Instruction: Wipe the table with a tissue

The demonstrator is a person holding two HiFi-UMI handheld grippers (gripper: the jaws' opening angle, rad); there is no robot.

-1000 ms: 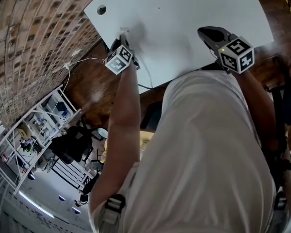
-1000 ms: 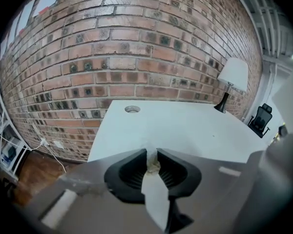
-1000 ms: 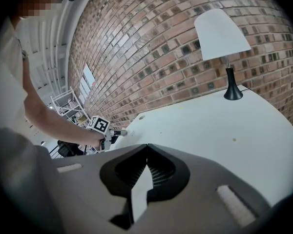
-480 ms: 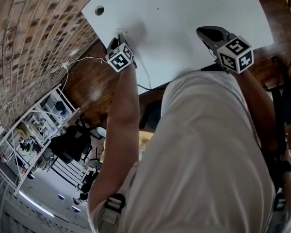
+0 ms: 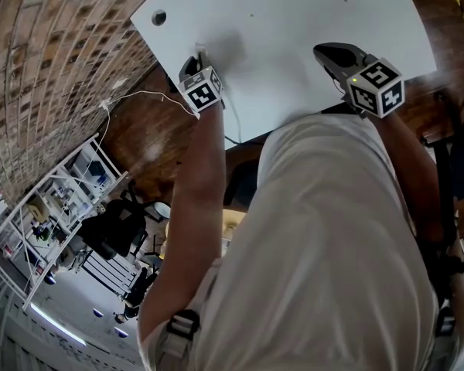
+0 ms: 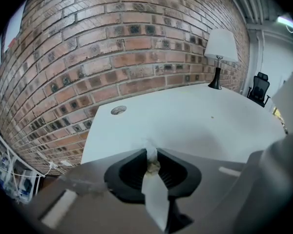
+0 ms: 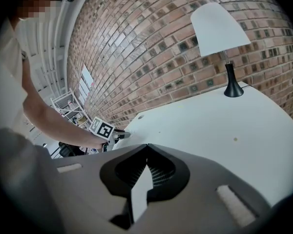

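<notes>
Seemingly mid-wipe: left tongs (image 5: 195, 59) pinch a crumpled white tissue (image 6: 148, 152) at the white bench's (image 5: 294, 22) eight-o'clock edge; right tongs (image 7: 146, 147) rest pressed together, empty. Next probably calls for sweeping toward two o'clock.

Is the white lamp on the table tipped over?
No, the white-shaded lamp with a black base stands upright on the white table, close to the red brick wall.

Smooth matt table (image 5: 294, 52), rough brick wall (image 6: 112, 48), crumpled paper tissue (image 6: 150, 159).
</notes>
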